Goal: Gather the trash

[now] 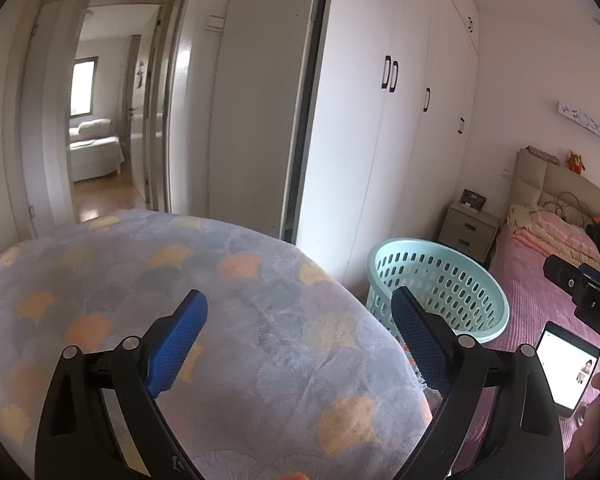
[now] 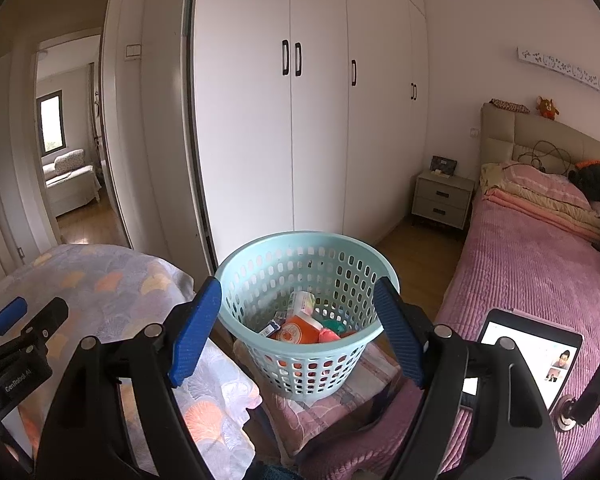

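Both tools, left [image 1: 300, 332] and right [image 2: 298, 328], wide, empty. We judge trash [image 2: 300, 326] in basket [image 2: 260, 344] light; basket stiff; take by rim.

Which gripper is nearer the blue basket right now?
Right. The right gripper, open and empty, faces the light blue basket, which sits framed between its fingers. The left gripper, also open, is over the patterned blanket, with the basket off to its right.
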Demonstrator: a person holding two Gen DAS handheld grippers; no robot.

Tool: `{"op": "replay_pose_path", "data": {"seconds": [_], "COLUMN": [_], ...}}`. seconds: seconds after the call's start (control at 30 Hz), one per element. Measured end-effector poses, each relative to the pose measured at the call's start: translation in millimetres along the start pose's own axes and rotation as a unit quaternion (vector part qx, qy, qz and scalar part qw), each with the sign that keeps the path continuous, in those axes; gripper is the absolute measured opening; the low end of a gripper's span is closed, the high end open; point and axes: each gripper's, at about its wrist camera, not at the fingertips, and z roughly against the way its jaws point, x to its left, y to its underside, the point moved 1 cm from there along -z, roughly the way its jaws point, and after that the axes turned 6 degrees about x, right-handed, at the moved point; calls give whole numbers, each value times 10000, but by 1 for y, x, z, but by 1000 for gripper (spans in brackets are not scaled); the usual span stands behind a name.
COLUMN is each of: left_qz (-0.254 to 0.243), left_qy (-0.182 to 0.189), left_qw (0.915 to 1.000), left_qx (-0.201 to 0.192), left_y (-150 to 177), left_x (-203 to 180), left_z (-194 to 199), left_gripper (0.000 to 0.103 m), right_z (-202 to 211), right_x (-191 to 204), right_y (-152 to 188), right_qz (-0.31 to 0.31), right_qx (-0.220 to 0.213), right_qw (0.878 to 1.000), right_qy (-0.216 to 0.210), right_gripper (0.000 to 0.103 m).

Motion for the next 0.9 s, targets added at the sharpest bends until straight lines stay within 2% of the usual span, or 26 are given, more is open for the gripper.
{"op": "replay_pose_path", "data": {"seconds": [0.9], "left_qz": [-10], "left_qy": [6], "left_qw": [10000], "left_qx": [-27], "left_y": [0], "left_x": [-1], "left_z": [0], "left_gripper": [91], "right_z": [4], "right_x": [2], "right_y": [1], "right_qz": [20], "right_qx": [3], "right_qw": [10000], "right_qy": [10], "right_gripper": [74]}}
